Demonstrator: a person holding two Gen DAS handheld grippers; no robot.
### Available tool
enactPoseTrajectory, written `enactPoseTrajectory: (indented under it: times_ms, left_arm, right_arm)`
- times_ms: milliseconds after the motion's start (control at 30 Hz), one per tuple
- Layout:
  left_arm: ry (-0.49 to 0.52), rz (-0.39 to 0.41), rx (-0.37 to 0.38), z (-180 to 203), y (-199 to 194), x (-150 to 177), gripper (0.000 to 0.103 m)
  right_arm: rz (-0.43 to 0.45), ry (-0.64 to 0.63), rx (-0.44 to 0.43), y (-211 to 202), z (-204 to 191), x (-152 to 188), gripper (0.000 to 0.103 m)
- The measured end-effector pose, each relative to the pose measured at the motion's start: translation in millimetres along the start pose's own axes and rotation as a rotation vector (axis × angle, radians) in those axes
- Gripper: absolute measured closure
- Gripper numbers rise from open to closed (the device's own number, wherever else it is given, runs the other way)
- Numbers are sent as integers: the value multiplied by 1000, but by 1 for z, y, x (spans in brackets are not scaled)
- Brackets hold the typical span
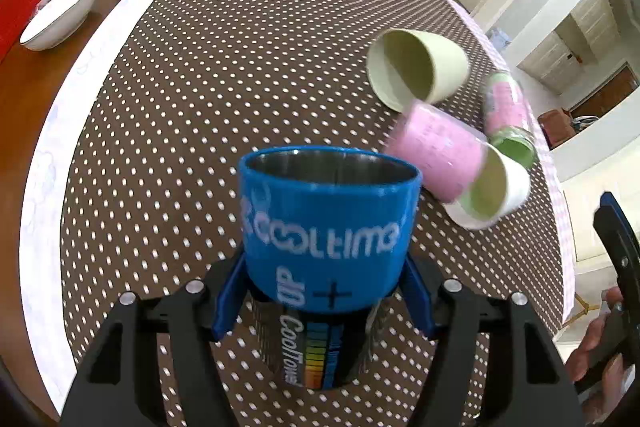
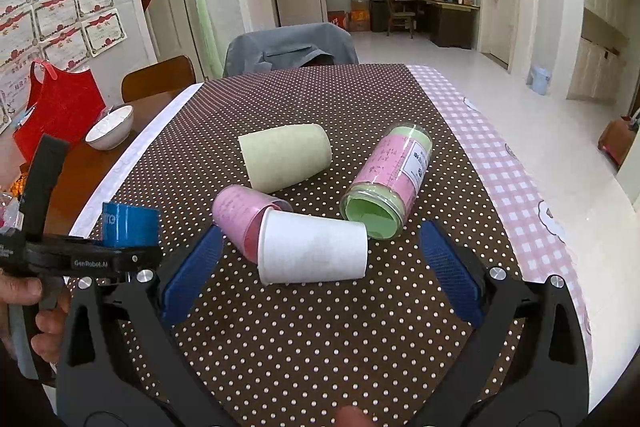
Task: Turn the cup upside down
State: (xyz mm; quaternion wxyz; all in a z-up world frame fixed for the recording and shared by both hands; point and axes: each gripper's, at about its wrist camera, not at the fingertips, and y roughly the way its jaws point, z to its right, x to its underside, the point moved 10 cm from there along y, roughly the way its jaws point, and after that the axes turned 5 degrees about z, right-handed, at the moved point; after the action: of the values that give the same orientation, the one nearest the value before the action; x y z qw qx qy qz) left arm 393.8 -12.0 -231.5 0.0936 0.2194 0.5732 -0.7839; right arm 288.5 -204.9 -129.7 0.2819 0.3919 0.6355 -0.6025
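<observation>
Blue pads of the left gripper (image 1: 324, 291) clamp the blue cup (image 1: 330, 227) low on its sides — mouth up, above the dotted tablecloth (image 1: 240, 67). The right gripper (image 2: 320, 267) gapes wide, holding nothing — a white paper cup (image 2: 314, 253) lies just ahead.

Blue cup (image 1: 328, 227) with white lettering, brown white-dotted tablecloth (image 1: 240, 67), pale green cup (image 2: 286, 157), white cup (image 2: 314, 251).

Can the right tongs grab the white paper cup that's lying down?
Probably yes. The right tongs are open, and the white paper cup lies on its side right between their blue pads. Nothing blocks it, though the pink cup touches its open end.
</observation>
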Motion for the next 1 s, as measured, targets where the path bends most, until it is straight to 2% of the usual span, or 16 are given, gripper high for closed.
enactPoseTrajectory:
  times_ms: [333, 567, 667, 900, 1000]
  left_arm:
    - [60, 33, 62, 49, -40, 44, 38]
    - [101, 8, 124, 94, -53, 83, 38]
    - [112, -16, 136, 109, -46, 99, 38]
    - [144, -69, 141, 134, -12, 109, 37]
    - [153, -45, 106, 138, -1, 101, 36]
  right_arm:
    - [17, 18, 1, -24, 10, 7, 6]
    - [26, 40, 12, -40, 25, 16, 6]
    - [32, 52, 21, -47, 33, 19, 6]
    - [33, 82, 40, -55, 51, 25, 6]
    - [34, 88, 45, -56, 56, 26, 6]
